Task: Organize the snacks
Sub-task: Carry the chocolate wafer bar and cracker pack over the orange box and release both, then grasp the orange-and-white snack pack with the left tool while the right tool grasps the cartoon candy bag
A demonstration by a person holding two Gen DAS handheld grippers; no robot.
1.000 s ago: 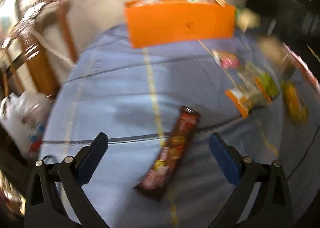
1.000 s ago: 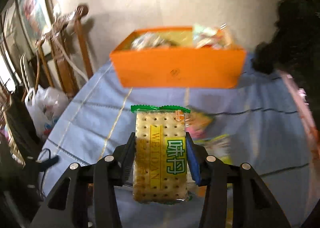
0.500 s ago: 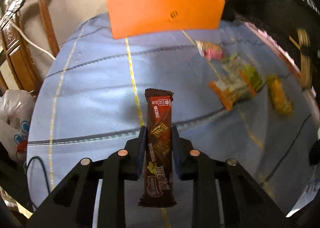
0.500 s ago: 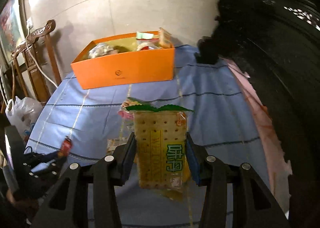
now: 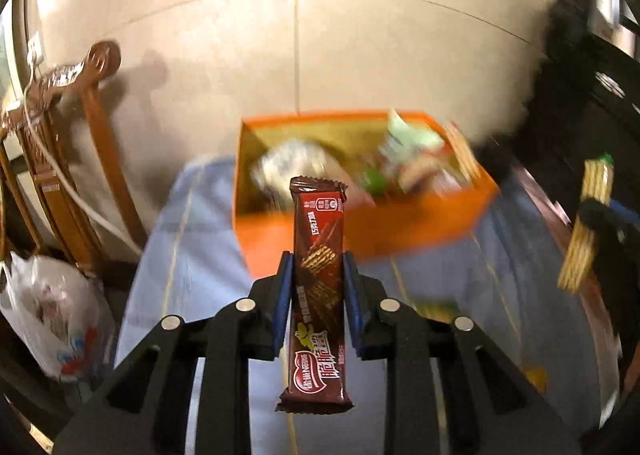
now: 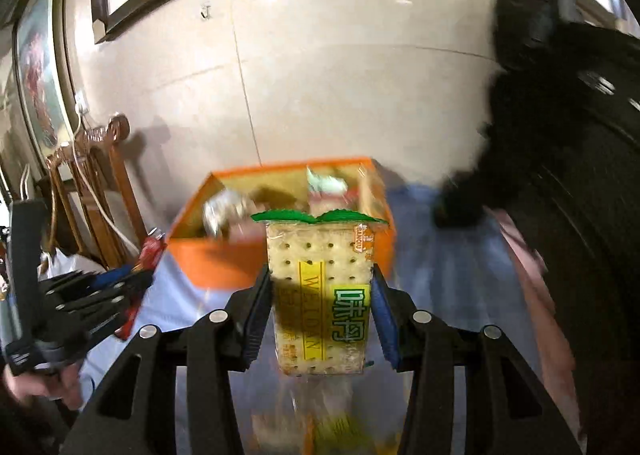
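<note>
Left hand-held gripper clamps a chocolate wafer bar; right hand-held gripper grips a cracker pack, facing the orange box.

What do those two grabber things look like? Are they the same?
Yes, they match. The left gripper and the right gripper are both built of black plastic bars with open, triangle-shaped gaps, joined by round silver pins. Each has two flat fingers lined with blue pads. In the right camera's view a bare hand grips the left one's handle; no sleeve shows.
</note>
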